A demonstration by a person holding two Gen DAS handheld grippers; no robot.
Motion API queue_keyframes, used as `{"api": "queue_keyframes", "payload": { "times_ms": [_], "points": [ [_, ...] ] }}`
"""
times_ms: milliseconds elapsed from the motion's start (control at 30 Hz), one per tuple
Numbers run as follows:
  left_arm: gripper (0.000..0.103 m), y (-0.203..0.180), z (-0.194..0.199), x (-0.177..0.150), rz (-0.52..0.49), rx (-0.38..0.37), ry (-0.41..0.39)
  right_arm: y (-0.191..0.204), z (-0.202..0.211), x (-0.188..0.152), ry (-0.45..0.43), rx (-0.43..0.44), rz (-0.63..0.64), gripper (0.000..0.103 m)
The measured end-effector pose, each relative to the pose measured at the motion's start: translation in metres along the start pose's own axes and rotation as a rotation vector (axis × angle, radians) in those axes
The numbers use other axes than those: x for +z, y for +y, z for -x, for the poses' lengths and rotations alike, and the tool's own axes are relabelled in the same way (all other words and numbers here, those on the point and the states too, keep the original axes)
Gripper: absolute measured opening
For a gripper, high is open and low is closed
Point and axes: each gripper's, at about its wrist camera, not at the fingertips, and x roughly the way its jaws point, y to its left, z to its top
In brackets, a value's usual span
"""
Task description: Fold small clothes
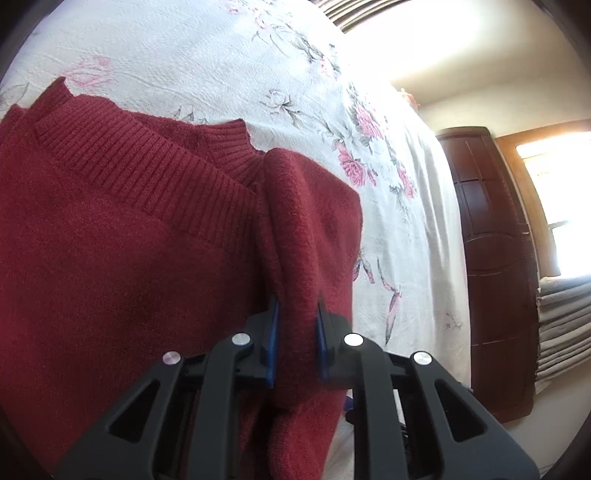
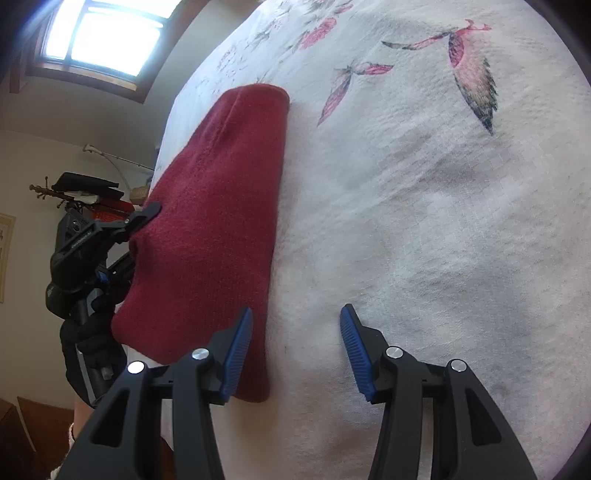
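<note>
Here a red knitted sweater [image 1: 122, 251] lies on a bed spread with a white floral bedcover [image 1: 207, 55], which serves as the landmark for everything else. In the left wrist view, the left tongs [image 1: 297, 325] are pinched tight on a raised fold of the sweater near its ribbed collar [image 1: 147, 162], the two blue pads [image 1: 274, 332] pressing the knit from either side. The fold stands up off the bedcover between them.

In the right wrist view, the right tongs [image 2: 296, 350] are spread wide and hold nothing; one blue pad lies over the sweater's [image 2: 218, 221] near edge, the other over bare bedcover [image 2: 424, 221] just beside it. The left tongs [image 2: 142, 218] show at the sweater's far side, clamped on its edge, held by a dark-gloved hand [image 2: 92, 339].

Beyond the bedcover's edge stand a dark wooden wardrobe [image 1: 495, 258] and a bright window [image 2: 107, 33].
</note>
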Motion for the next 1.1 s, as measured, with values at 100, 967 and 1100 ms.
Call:
{"api": "queue_keyframes", "payload": {
  "times_ms": [100,967,1100],
  "points": [
    [0.014,-0.006,0.029,0.000,-0.033,-0.016,-0.061,0.008,-0.002,-0.001,0.003,-0.024,0.030,0.051],
    [0.016,0.157,0.113,0.040,0.033,0.257,-0.081,0.098,-0.059,-0.024,0.127,0.026,0.231,0.051],
    [0.021,0.154,0.117,0.035,0.036,0.268,-0.095,0.105,-0.064,-0.028,0.145,0.025,0.242,0.051]
  ]
}}
